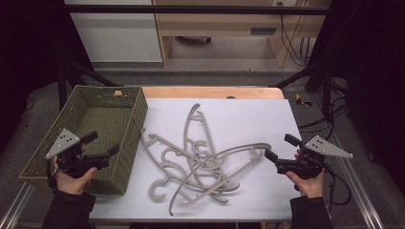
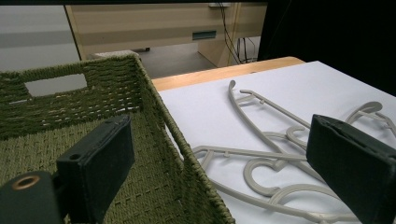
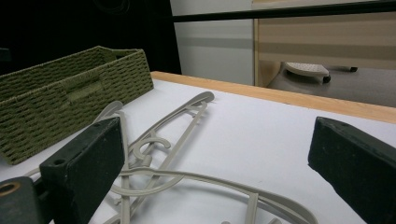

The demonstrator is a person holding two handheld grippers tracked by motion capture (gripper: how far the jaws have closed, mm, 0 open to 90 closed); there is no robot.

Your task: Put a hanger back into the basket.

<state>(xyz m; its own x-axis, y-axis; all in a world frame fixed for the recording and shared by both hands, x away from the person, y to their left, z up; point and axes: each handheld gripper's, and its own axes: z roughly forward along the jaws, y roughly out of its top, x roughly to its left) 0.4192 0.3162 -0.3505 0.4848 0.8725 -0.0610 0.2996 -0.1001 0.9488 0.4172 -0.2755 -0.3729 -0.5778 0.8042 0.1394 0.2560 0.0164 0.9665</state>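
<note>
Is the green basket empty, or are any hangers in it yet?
Empty. The green basket shows bare woven floor; the grey hangers all lie tangled on the white sheet beside it.

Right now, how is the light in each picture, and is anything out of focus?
High view: bright white table cover, dark surroundings, slightly soft image. Left gripper view: jaws near the lens look soft, green basket and hangers clear. Right gripper view: even light, the hangers throw faint shadows.

Dim, dark-edged pictures; soft overhead light, faint shadows, near jaws slightly blurred.
</note>
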